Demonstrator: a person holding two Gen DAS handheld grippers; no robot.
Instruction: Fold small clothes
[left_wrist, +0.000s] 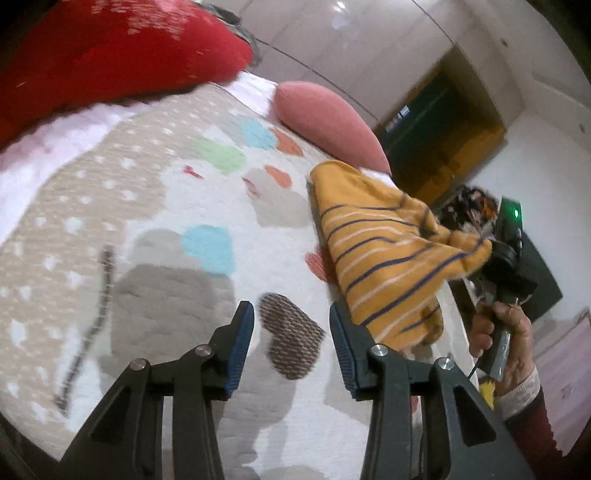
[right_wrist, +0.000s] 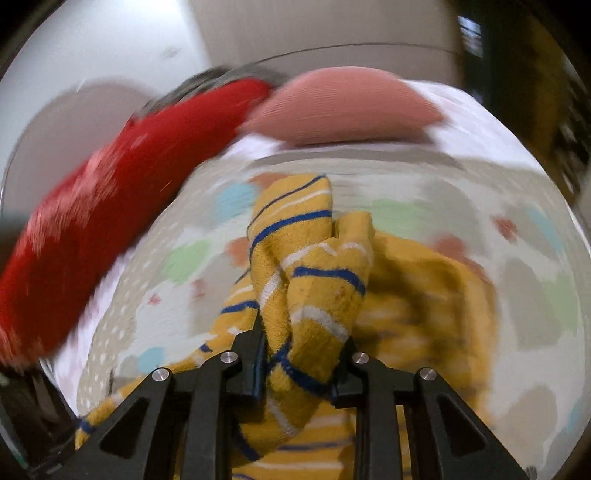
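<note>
Our right claw (right_wrist: 301, 363) is clamped on a bunched fold of the little mustard-yellow garment (right_wrist: 314, 280), a fuzzy knit with navy and white stripes. We've got it lifted off the bed (left_wrist: 177, 206), hanging in a crumpled drape over the spotted quilt near the pink pillow (left_wrist: 328, 122). Our left claw (left_wrist: 291, 354) is spread wide with nothing in it, just beside the garment's lower edge.
</note>
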